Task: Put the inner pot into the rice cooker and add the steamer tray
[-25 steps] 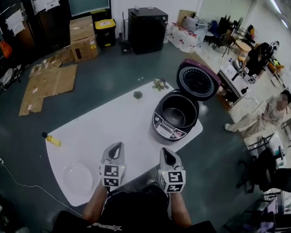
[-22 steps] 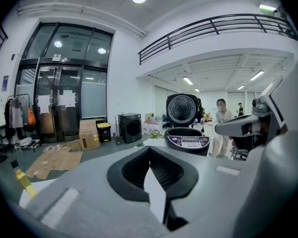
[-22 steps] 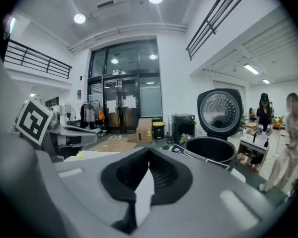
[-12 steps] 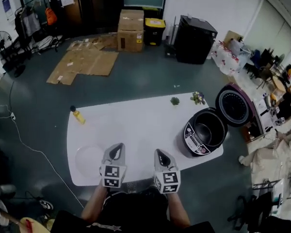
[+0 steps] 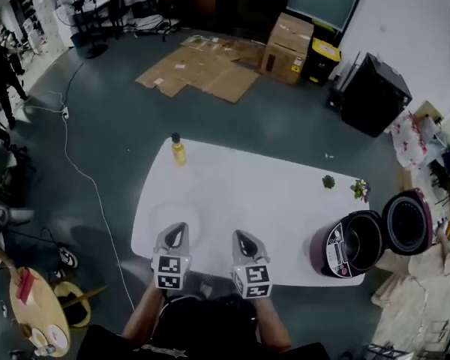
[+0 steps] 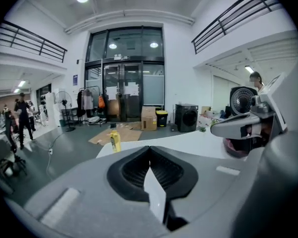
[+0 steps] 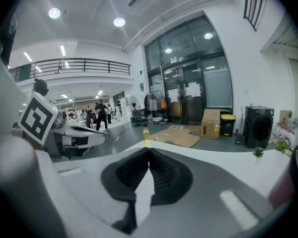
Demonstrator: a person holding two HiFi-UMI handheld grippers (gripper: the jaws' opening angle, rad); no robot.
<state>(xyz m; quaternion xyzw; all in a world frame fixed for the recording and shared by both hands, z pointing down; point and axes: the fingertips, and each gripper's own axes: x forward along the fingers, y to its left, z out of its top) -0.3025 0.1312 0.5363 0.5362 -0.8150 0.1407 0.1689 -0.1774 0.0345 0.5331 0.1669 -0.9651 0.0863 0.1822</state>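
Had both my claws at the near edge of the desk (image 5: 270,201), side by side. Left claw (image 5: 175,229) was fully closed w/ nothing in it. Right claw (image 5: 241,236) was the same, pads pressed together, empty. The rice cooker (image 5: 345,244) sat way over at the right end of the desk, well apart from both claws, w/ its lid (image 5: 407,221) flipped open to the right. Couldn't tell if the inner pot was in there tbh. A pale round dish (image 5: 169,217) lay just beyond my left claw. A yellow bottle (image 5: 178,151) stood at the far left edge, and two small plants (image 5: 328,181) sat on the far side near the cooker.
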